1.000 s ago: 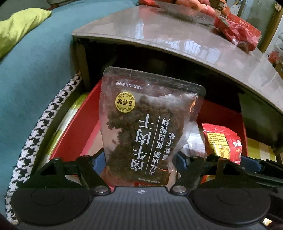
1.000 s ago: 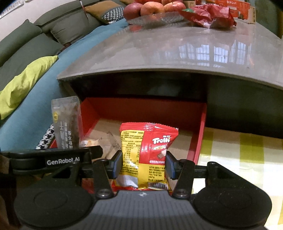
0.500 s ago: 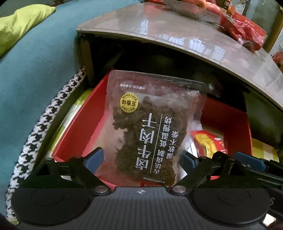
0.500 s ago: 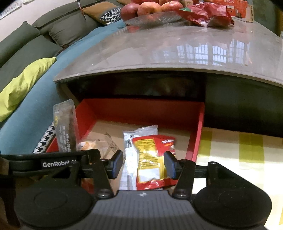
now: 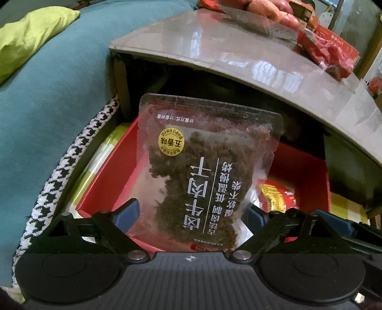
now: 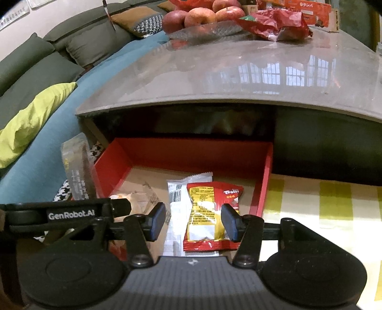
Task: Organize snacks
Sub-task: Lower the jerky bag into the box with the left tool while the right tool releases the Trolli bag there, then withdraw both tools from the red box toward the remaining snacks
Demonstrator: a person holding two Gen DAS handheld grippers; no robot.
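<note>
A clear pouch of dark jerky (image 5: pixel 203 171) with a yellow sticker stands upright over the front left of the red drawer (image 5: pixel 112 181). My left gripper (image 5: pixel 189 214) is open, one blue pad on each side of the pouch's lower end. In the right wrist view the pouch (image 6: pixel 76 171) shows edge-on at the left of the drawer (image 6: pixel 191 152). A red and yellow Trolli pack (image 6: pixel 210 212) lies flat in the drawer on a white pack (image 6: pixel 181 190). My right gripper (image 6: pixel 193 221) hangs above them, open, holding nothing.
The drawer sticks out from under a glossy grey table top (image 6: pixel 238 78) that carries a dish of apples (image 6: pixel 203 19) and red bags (image 6: pixel 274 23). A teal sofa with a lime cushion (image 6: pixel 31 114) lies left. A yellow-checked mat (image 6: pixel 322 202) is right of the drawer.
My left jaws have spread away from the jerky pouch, which still stands between them. The Trolli pack has dropped from my right gripper into the drawer, onto the white pack.
</note>
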